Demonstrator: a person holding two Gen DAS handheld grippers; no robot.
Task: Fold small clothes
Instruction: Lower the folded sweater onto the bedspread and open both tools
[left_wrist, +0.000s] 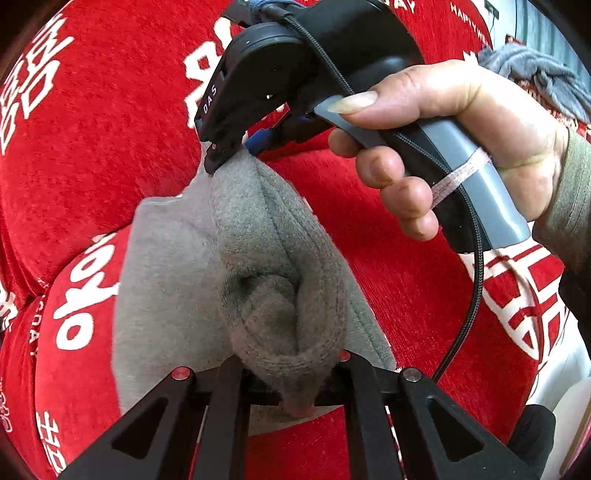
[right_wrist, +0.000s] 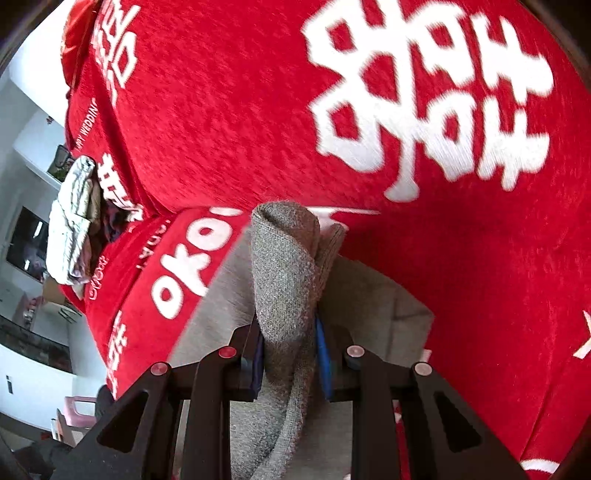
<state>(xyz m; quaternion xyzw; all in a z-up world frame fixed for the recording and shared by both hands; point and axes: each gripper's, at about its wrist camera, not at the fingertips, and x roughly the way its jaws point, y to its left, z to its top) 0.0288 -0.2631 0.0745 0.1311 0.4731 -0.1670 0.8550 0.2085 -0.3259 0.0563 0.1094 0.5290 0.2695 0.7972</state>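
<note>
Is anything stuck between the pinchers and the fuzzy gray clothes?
No, nothing visible is in the way. The left gripper is shut right on a bunched edge of the small gray fleece garment, and the right gripper pinches another fold of it above the red plush sofa cover.

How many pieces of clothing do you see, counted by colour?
Grey garment, held by both the left gripper and the right gripper: 1
Pale crumpled garment on the red cover: 1
Blue-grey cloth at the edge: 1
Total: 3
</note>
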